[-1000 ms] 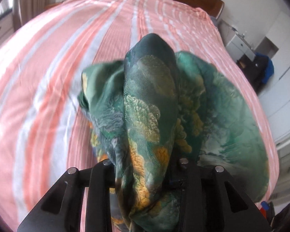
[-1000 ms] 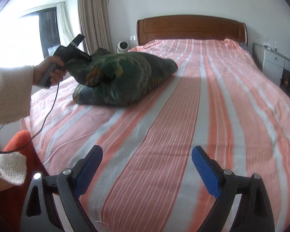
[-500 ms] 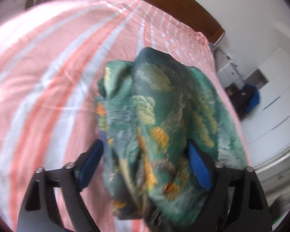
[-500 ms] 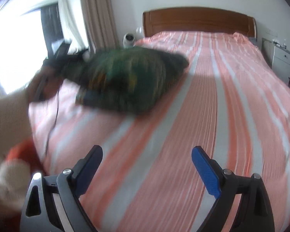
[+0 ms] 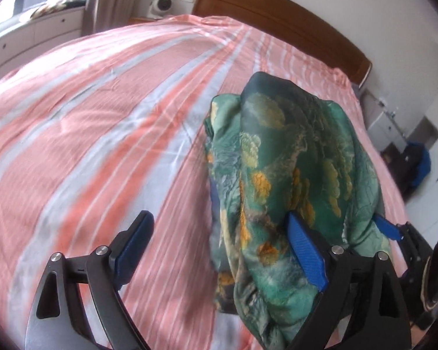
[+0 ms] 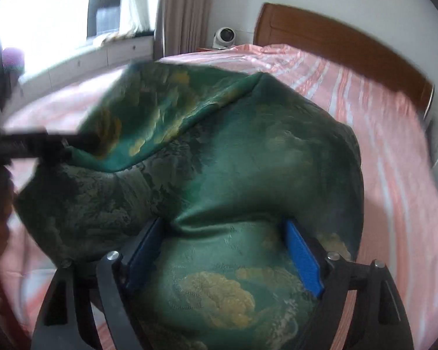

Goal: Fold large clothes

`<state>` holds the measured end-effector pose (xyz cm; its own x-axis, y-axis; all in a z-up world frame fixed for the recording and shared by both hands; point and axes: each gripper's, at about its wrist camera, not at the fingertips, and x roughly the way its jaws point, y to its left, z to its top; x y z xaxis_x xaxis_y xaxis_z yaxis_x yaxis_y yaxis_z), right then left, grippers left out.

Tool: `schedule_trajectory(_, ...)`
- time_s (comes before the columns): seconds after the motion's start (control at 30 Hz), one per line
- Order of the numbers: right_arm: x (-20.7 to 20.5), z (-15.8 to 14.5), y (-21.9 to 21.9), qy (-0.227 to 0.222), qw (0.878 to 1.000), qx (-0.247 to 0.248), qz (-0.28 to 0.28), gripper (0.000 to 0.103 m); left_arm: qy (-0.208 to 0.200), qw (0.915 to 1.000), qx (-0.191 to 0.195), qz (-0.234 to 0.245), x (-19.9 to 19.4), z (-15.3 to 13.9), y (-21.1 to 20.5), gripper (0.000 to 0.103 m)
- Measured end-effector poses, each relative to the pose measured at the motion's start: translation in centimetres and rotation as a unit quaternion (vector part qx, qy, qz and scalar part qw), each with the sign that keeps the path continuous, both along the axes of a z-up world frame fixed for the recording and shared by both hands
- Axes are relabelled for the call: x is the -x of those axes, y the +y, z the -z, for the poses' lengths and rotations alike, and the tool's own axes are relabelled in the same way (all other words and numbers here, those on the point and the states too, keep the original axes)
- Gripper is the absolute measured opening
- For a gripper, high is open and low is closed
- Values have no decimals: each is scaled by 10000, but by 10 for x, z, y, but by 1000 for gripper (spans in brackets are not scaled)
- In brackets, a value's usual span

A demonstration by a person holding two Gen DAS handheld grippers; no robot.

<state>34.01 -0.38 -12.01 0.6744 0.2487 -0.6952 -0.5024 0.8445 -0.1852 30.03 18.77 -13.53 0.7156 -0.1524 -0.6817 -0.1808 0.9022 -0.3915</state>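
Note:
A large green garment (image 5: 292,175) with a gold and orange print lies bunched on the pink striped bed (image 5: 102,116). My left gripper (image 5: 219,221) hangs over the garment's left edge with its jaws opening. Its left finger is over bare sheet and cloth drapes over the right one. In the right wrist view, my right gripper (image 6: 224,233) is pushed into the garment (image 6: 248,160). Its jaws are closing with a thick fold bulging between the blue pads (image 6: 302,258). One of its pads (image 5: 388,229) shows past the garment in the left wrist view.
A wooden headboard (image 5: 277,8) stands at the far end of the bed, with a small white fan (image 5: 160,4) beside it. A white nightstand (image 5: 388,122) and a dark bag (image 5: 414,169) are off the bed's right side. Window and curtain (image 6: 184,14) lie left.
The left gripper let go of the garment, opened wide and slid left to its edge. The right gripper swept across the bed to the garment, which now sits between its fingers.

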Motion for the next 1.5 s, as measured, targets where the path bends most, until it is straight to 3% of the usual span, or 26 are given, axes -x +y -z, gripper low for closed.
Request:
schedule_trajectory(0.13, 1, -29, -5, 265, 9996, 33, -5, 83, -292, 9993, 197, -93, 15, 1, 4, 92)
schedule_trajectory(0.27, -14, -88, 3, 221, 9953, -906, -244, 83, -433, 9984, 351, -88, 14, 2, 6, 92)
schedule_trajectory(0.33, -36, -96, 33, 370, 9913, -1163, -503, 83, -465, 9981, 406, -77, 12, 7, 10, 97)
schedule_trajectory(0.43, -79, -67, 74, 637, 9913, -1075, -407, 83, -508, 9970, 566, -106, 14, 14, 18, 99)
schedule_trajectory(0.53, -121, -4, 110, 780, 9944, -705, -92, 85, -489, 9972, 463, -313, 20, 15, 28, 98)
schedule_trajectory(0.63, -126, 26, 121, 426, 9983, -404, 16, 87, -409, 9979, 284, -424, 22, 20, 40, 98)
schedule_trajectory(0.7, -122, 27, 122, 229, 9990, -388, -2, 87, -316, 9977, 281, -521, 19, 25, 49, 98)
schedule_trajectory(0.87, -126, 27, 106, 278, 9971, -703, -14, 88, 66, 9965, 316, -774, 9, 41, 69, 98)
schedule_trajectory(1.03, -123, 28, 107, 243, 9975, -670, -10, 88, 244, 9951, 1, -962, 10, 45, 75, 98)
schedule_trajectory(1.37, -117, 16, 110, -3, 9990, -442, 88, 90, 274, 9933, -99, -1119, 18, 45, 86, 98)
schedule_trajectory(1.5, -121, 11, 109, 146, 9990, -414, 107, 90, 209, 9942, -32, -1052, 21, 44, 88, 98)
